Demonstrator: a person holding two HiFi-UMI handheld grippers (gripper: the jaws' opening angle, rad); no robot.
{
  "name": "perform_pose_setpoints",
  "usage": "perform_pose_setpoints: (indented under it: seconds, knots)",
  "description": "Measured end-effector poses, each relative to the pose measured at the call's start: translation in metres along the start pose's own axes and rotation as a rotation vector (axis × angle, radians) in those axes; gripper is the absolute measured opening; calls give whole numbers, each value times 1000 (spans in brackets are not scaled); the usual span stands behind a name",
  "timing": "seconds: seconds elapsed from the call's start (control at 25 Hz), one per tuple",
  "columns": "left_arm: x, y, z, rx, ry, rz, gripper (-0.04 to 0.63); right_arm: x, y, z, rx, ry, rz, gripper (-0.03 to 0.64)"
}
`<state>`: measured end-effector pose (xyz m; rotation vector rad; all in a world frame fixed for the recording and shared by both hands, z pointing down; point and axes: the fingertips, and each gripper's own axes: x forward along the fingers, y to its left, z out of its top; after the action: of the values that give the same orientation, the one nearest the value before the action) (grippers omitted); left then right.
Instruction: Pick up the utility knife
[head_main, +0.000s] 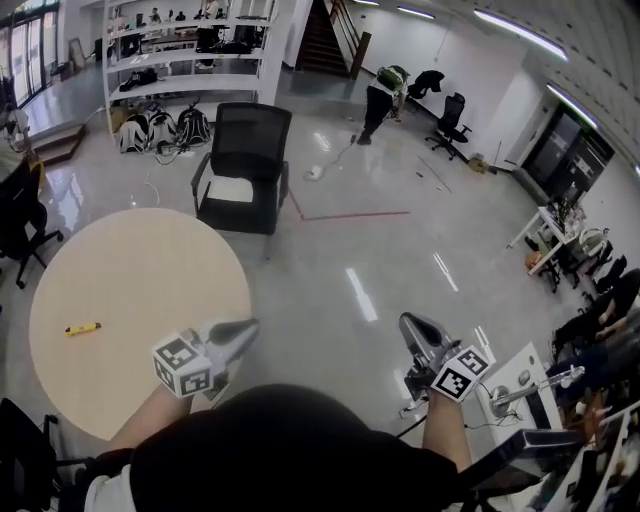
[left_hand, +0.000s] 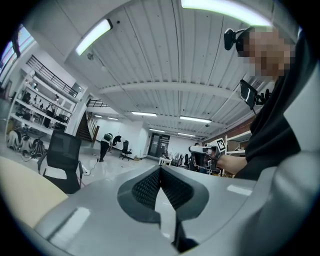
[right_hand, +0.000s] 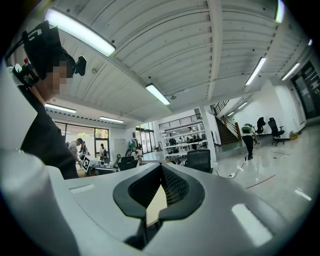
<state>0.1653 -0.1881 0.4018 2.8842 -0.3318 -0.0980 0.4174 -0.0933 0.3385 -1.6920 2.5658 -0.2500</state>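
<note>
My left gripper (head_main: 244, 331) sits low and left of centre in the head view, by the table's lower right rim. Its jaws are clenched tip to tip on nothing. In its own view the black, finely ribbed pads (left_hand: 146, 187) meet inside a smooth grey shell. My right gripper (head_main: 409, 324), lower right, is likewise closed and empty.

The utility knife (head_main: 83, 328) lies well to the left of the left gripper. It is a slim yellow bar, flat on the round table (head_main: 140, 270), whose top is matte pale beige. Above the table stands a black mesh-backed chair (head_main: 243, 160) on a glossy grey floor (head_main: 350, 250).
</note>
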Motion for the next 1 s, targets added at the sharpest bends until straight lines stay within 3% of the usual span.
perform_pose_setpoints:
  seconds: [0.2, 0.44, 0.76, 1.0]
  knots:
    - [-17, 30, -2, -55, -17, 88, 0, 55, -9, 4, 1, 29, 90, 15]
    - [-9, 59, 1, -61, -21, 183, 0, 112, -35, -4, 24, 66, 207, 15]
    - [53, 114, 21, -40, -66, 336, 0, 187, -138, 7, 58, 67, 334, 15]
    - [139, 137, 40, -16, -90, 402, 0, 234, -220, 38, 46, 74, 446, 15]
